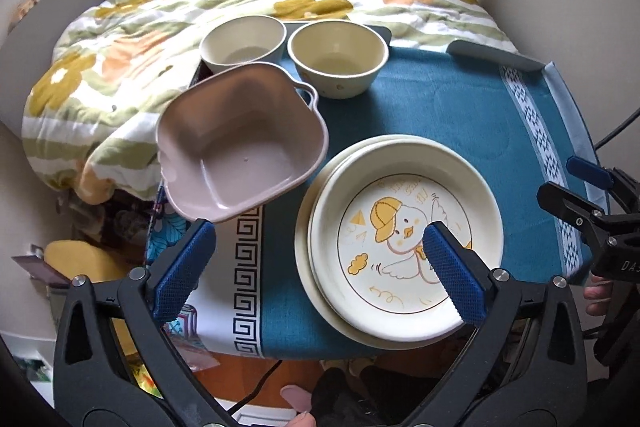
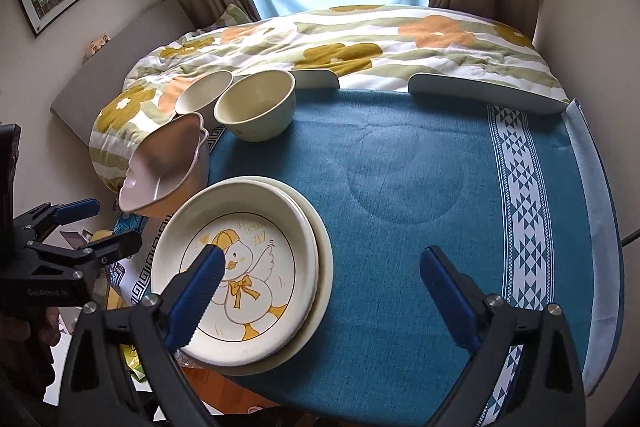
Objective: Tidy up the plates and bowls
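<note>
Pink bowl [image 1: 240, 143] overhanging table edge, quilt [image 1: 120, 67] behind

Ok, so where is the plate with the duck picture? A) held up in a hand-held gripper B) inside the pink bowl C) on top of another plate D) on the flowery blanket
C: the duck plate lies on another cream plate, whose rim peeks out beside it, on the blue cloth; nothing grips it.

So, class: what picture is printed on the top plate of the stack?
A white duck in a yellow cap on the cream top plate, clearest in the left wrist view.
</note>
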A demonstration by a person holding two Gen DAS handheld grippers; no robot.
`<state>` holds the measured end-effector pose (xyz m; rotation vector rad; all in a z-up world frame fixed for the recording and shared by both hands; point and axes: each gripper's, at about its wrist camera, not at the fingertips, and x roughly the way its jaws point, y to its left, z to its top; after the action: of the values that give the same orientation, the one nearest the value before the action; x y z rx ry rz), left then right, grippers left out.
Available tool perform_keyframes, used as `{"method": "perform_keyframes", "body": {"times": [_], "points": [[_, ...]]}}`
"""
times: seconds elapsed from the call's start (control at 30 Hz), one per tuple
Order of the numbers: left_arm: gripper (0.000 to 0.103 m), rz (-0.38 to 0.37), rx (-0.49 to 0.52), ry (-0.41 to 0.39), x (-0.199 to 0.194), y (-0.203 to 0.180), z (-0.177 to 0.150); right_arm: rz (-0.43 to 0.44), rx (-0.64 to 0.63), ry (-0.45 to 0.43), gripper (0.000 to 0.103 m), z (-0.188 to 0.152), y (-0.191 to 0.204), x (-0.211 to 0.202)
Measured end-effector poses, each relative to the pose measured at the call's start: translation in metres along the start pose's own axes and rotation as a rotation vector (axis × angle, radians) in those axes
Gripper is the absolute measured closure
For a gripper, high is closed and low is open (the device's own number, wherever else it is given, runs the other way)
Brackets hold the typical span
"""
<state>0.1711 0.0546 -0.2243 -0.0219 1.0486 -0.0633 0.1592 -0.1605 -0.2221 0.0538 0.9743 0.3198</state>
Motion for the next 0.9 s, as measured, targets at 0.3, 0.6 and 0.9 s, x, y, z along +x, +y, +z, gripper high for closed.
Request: {"method": "perform_keyframes", "body": {"times": [0.3,0.6,0.9], "points": [[0.0,-0.031,-0.248,-0.11,-0.037,0.064,0.004,0.103,-0.125,-0.01,0.006,0.036,0.019,-0.004],[0.006,-0.065,-0.429,-0.045,0.002,0.122,0.005,0.209,-0.183,0.076,0.006,0.077,0.065,0.057],[0.047,-0.126,-0.496,0.089,0.08,0.149,0.007,0.255,-0.218,0.224,0.039,0.092,0.109,0.14]]}}
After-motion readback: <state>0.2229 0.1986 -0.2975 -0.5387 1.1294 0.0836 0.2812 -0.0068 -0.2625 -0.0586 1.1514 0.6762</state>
